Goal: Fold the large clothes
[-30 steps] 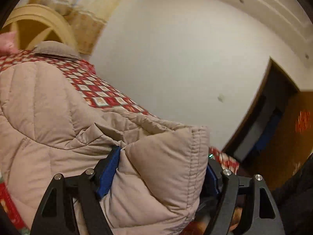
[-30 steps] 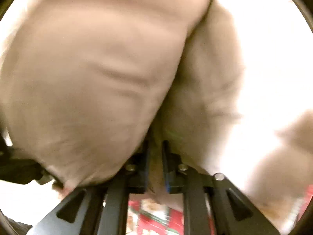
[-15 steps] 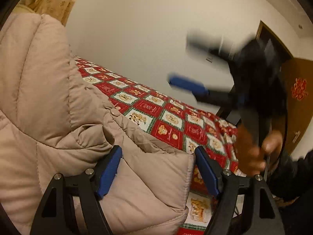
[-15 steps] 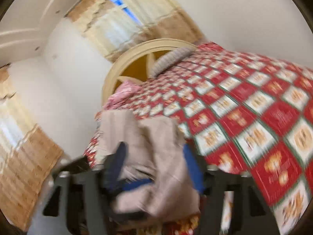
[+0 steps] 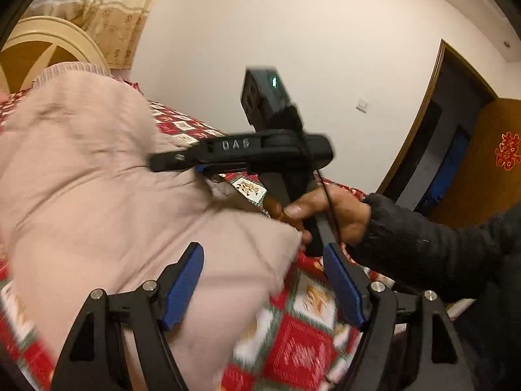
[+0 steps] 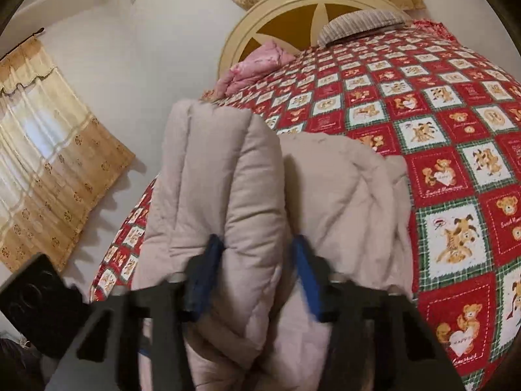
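Across the bed, near the foot-end corner away from the headboard: beige puffer coat, no longer smothering the right view, now re-gripped. Closing on an upright padded fold, pads pressing it: right tool. Spread wide, coat corner against one pad only: left tool. Probably mid-fold. Curtain beside.

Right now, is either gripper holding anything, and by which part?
The right gripper is closing on a thick padded fold of the beige quilted coat. The left gripper stands open over the coat's edge, gripping nothing.
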Demonstrator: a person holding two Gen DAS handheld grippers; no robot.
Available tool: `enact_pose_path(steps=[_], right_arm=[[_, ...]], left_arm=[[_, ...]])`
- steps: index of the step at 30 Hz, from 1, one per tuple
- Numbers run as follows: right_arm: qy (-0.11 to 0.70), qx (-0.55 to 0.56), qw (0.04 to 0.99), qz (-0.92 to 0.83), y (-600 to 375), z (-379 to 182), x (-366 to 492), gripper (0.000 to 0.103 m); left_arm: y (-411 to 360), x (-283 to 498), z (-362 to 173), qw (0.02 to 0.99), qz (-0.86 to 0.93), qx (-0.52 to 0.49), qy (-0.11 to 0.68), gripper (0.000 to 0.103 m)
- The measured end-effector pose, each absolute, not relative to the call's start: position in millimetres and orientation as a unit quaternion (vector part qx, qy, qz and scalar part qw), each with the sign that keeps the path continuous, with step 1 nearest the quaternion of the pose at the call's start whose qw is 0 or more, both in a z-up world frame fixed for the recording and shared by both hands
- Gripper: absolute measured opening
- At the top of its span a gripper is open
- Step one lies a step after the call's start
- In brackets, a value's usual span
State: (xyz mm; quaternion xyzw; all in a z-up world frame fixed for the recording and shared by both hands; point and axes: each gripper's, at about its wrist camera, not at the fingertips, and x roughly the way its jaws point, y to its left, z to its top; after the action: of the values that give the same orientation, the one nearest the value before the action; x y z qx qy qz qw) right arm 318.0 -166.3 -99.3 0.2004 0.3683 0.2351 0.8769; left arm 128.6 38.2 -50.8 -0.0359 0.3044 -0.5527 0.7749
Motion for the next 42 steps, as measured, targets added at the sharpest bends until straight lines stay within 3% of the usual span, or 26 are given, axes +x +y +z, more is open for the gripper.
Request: enact_pose_path(steps=[5,9,11,21,25,26,28,29,33,38,40,42], right_arm=[[0.345,0.177,0.895,0.223,-156,-69,279,0.014],[0.285,0.145,0.92,0.229,-149,-36,252,0.01],[0.267,0.144,0.926,0.226,-151,-28,244,0.01],[0.324,0.236,0.914,0.07,-231,-99,247,0.006],[0.299,0.324,0.894,0.075,-261,-116,237,0.013],[0.29,0.355,0.884,0.091,-271,-117,237,0.017],[0.3,0.402,0.859,0.103,-290,-118,240,0.067],[0.296,0.417,0.853,0.101,-299,-119,240,0.103],[0.286,0.448,0.835,0.143,-322,-116,246,0.103],[0.342,0.359,0.848,0.185,-285,-96,275,0.1],[0.354,0.295,0.868,0.184,-264,-82,282,0.077],[0.373,0.22,0.884,0.174,-243,-67,293,0.048]], left_arm=[[98,157,-25,0.833,-0.476,-0.115,0.259,0.078],[124,203,-20,0.858,-0.399,-0.209,0.246,0.082],[100,220,-29,0.857,-0.391,-0.223,0.252,0.082],[15,238,-63,0.882,-0.37,-0.111,0.268,0.082],[-1,242,-74,0.874,-0.385,-0.109,0.276,0.085],[-6,243,-77,0.872,-0.39,-0.095,0.28,0.086],[-14,242,-78,0.871,-0.395,-0.072,0.285,0.086],[-18,241,-81,0.87,-0.397,-0.065,0.285,0.086],[-27,242,-85,0.871,-0.395,-0.043,0.29,0.086],[-32,238,-87,0.88,-0.373,-0.02,0.293,0.086],[-28,232,-87,0.886,-0.363,-0.019,0.289,0.086],[-22,230,-88,0.89,-0.353,-0.028,0.286,0.086]])
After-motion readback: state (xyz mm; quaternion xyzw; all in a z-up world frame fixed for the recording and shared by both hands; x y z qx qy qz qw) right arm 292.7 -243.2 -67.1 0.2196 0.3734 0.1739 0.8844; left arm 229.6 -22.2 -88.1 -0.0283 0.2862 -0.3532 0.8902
